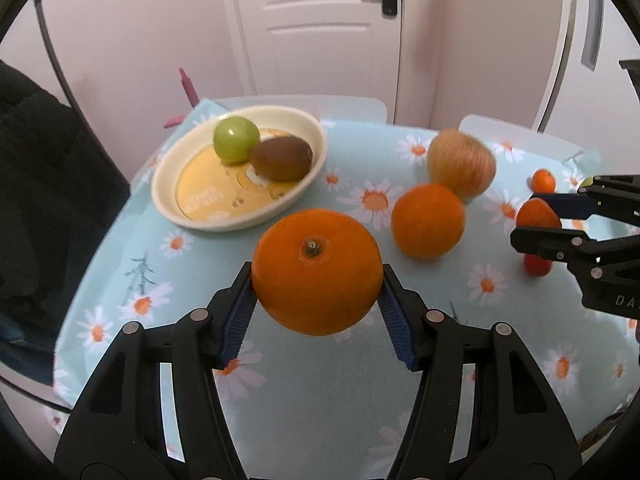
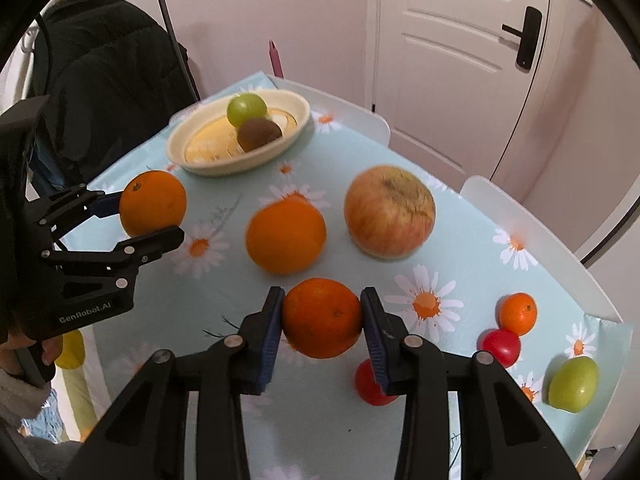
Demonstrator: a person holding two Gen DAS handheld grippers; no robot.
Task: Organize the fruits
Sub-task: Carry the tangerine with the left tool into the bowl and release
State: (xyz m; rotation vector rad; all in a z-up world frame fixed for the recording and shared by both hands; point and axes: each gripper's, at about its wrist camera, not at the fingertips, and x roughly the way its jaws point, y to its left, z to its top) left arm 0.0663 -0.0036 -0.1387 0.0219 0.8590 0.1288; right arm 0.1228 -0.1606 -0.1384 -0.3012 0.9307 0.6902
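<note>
**Both grippers gripping oranges above the table**

While both grippers hold fruit off the cloth, the rest sits untouched. Left gripper (image 1: 318, 276) is clenched on a big orange (image 1: 317, 270), blue pads (image 1: 239, 320) pressed to its two sides, stem end facing up; the fruit hangs clear of the daisy tablecloth (image 1: 312, 392). Right gripper (image 2: 322, 316) is clamped on a small orange (image 2: 322, 317), pads tight on both sides, also lifted off the cloth.

Right wrist view, near edge: red tomato (image 2: 372, 388) partly hidden behind the right finger. Toward the right edge of the table (image 2: 532, 216): a second red tomato (image 2: 501, 347) touching a tiny mandarin (image 2: 517, 313), and a green apple (image 2: 573, 384) nearest the right corner.

Mid-table: a loose orange (image 2: 285, 235) just beside a large red-yellow apple (image 2: 390, 211), apart from each other in the right view, overlapping in the left view.

Far left corner: cream oval dish (image 2: 180, 148) holding a green round fruit (image 2: 247, 109) and a brown kiwi (image 2: 259, 134), the two touching.

Beyond the table: white door (image 2: 452, 64) with black handle (image 2: 528, 38), dark jacket (image 2: 108, 80) hanging at left. A hand (image 2: 46, 350) shows at the left gripper's grip.
</note>
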